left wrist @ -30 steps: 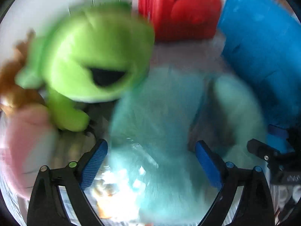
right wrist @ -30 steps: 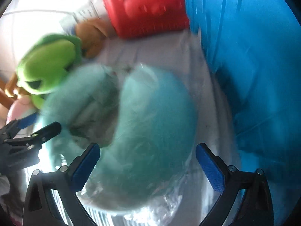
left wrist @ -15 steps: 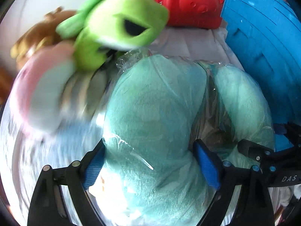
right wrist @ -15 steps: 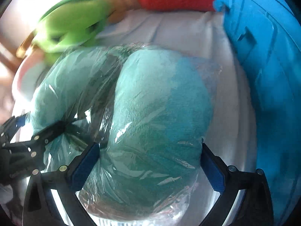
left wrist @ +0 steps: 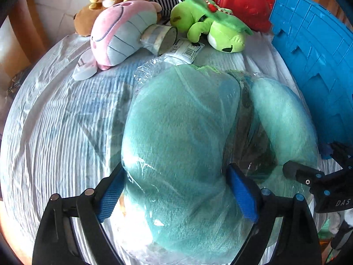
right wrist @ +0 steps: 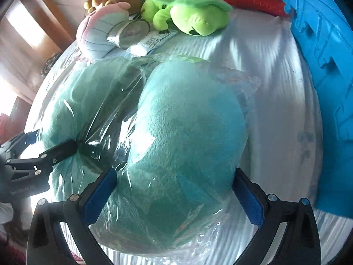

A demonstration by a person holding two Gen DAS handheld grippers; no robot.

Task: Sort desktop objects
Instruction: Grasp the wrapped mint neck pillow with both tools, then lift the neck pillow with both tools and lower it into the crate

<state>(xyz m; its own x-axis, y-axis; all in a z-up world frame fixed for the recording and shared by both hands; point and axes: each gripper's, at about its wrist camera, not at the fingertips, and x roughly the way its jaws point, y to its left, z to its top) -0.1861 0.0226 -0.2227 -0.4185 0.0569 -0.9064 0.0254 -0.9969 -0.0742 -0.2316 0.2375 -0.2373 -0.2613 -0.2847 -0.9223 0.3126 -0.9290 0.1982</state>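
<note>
Tools (left wrist: 176, 190) (right wrist: 172, 195) — both clamping teal pillow (left wrist: 176, 132)

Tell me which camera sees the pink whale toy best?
The left wrist view: the pink whale toy shows whole there, smiling face and striped belly. In the right wrist view it sits small, partly hidden behind the tape roll.

Legible text: "DAS" is printed in pale letters on the black body of the right hand-held gripper (left wrist: 306, 173), seen at lower right of left wrist view. A barcode is carried by a white label (left wrist: 187, 49); its digits are too small to be read.
</note>
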